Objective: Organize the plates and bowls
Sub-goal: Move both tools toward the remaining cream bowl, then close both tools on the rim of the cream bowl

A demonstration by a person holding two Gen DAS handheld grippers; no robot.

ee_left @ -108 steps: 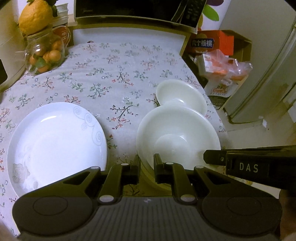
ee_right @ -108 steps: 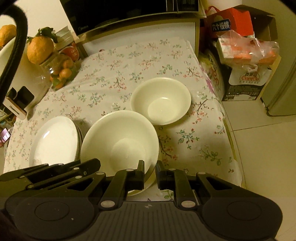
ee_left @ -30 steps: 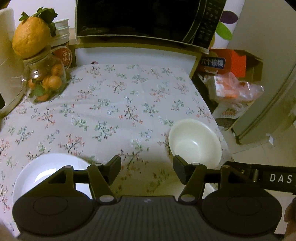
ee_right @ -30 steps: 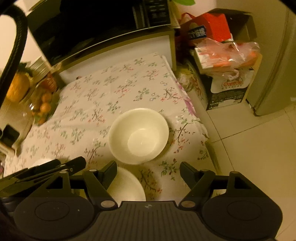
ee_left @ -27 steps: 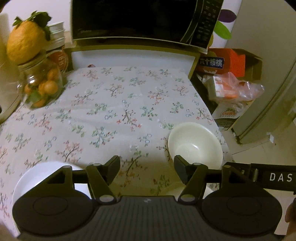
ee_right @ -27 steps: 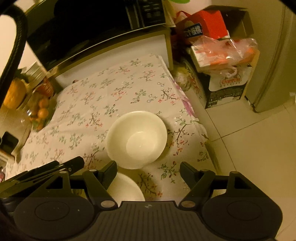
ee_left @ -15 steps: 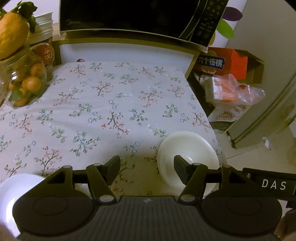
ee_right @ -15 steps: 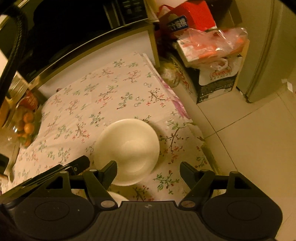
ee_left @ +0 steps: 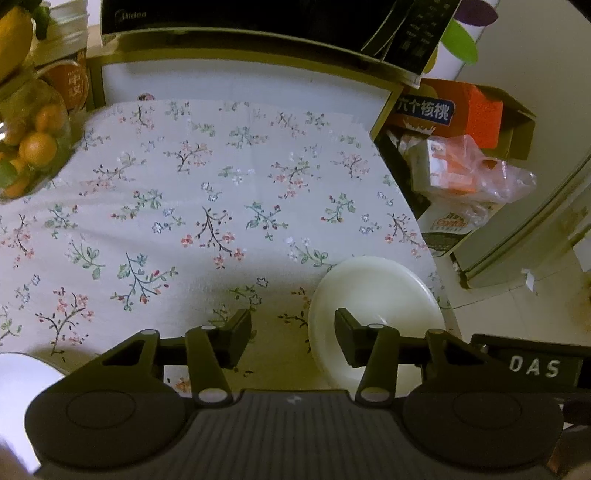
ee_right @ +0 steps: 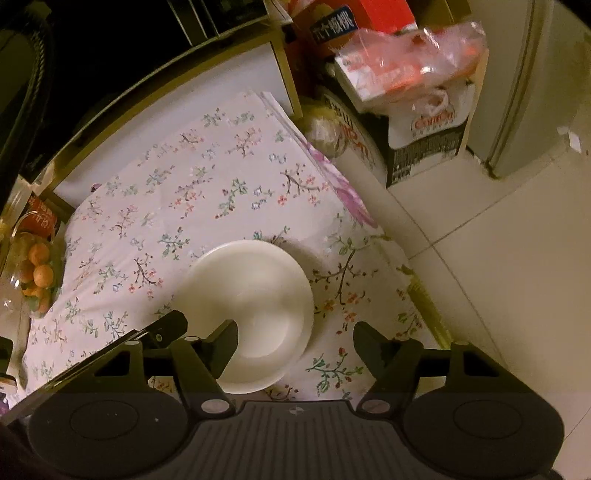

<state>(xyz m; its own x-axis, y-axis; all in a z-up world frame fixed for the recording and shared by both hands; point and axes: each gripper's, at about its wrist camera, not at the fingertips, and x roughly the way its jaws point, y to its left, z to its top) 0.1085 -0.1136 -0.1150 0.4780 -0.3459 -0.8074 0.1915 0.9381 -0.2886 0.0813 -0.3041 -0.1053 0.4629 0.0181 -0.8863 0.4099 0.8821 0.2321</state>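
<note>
A small white bowl [ee_left: 373, 291] stands upright on the flowered tablecloth [ee_left: 207, 206] near the table's right edge. My left gripper [ee_left: 292, 326] hangs over the bowl's left rim, one finger inside the bowl and one outside. Its jaws are closing and neither pad presses on the rim. My right gripper [ee_right: 295, 334] straddles the right rim of the same bowl [ee_right: 258, 291], its jaws closing too, without contact. The edge of a white plate [ee_left: 22, 373] shows at the lower left of the left wrist view.
A glass jar of oranges [ee_left: 33, 147] stands at the table's back left, below a microwave [ee_left: 258, 18]. Boxes and a plastic bag [ee_left: 465, 173] crowd the floor by the right table edge, with a fridge [ee_right: 524, 74] beyond.
Both grippers have come forward and down onto the small bowl, and their jaws have narrowed. The plate has slid almost out of the left wrist view.
</note>
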